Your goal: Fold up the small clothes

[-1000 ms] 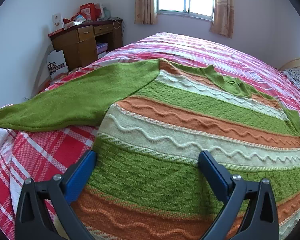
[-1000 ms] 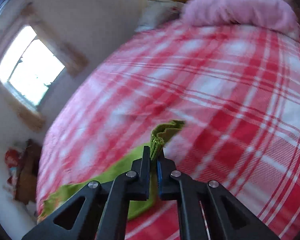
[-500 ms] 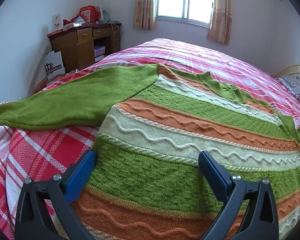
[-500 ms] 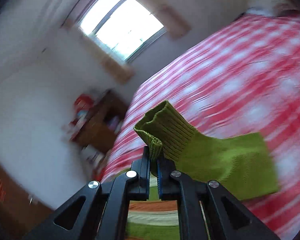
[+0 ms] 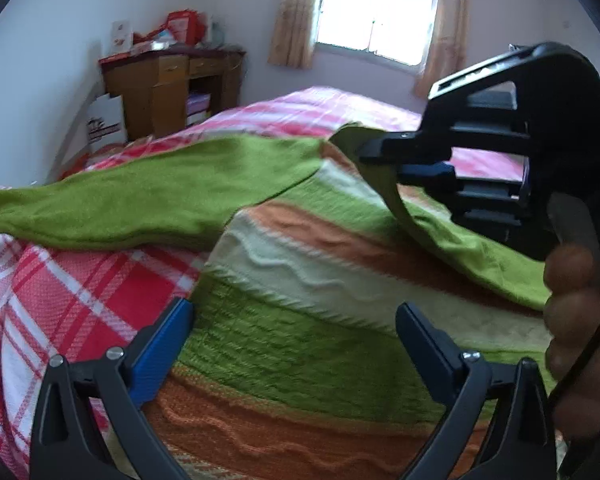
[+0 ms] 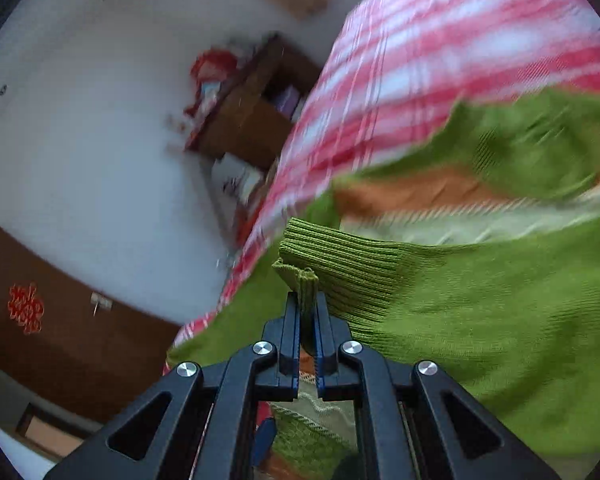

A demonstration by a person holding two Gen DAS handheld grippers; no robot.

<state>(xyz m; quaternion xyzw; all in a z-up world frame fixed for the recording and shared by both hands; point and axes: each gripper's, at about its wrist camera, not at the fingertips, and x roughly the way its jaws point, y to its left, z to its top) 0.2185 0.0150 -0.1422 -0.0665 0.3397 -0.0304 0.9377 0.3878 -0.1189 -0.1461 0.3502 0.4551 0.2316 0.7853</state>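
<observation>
A knit sweater [image 5: 300, 312] with green, orange and cream stripes lies flat on the red plaid bed. Its left green sleeve [image 5: 148, 196] stretches out to the left. My left gripper [image 5: 296, 332] is open and low over the sweater's lower body, its blue pads apart. My right gripper [image 6: 307, 312] is shut on the ribbed cuff [image 6: 340, 264] of the right green sleeve. In the left wrist view the right gripper [image 5: 384, 160] holds that sleeve [image 5: 472, 248] lifted across the sweater's upper body.
The red plaid bedspread [image 5: 72, 292] covers the bed. A wooden desk [image 5: 168, 84] with red boxes stands by the far wall. A curtained window [image 5: 376, 20] is behind the bed. A brown door [image 6: 60, 340] shows in the right wrist view.
My right gripper has carried the sleeve cuff from the far right of the bed over onto the sweater's body. The left gripper has stayed open over the hem.
</observation>
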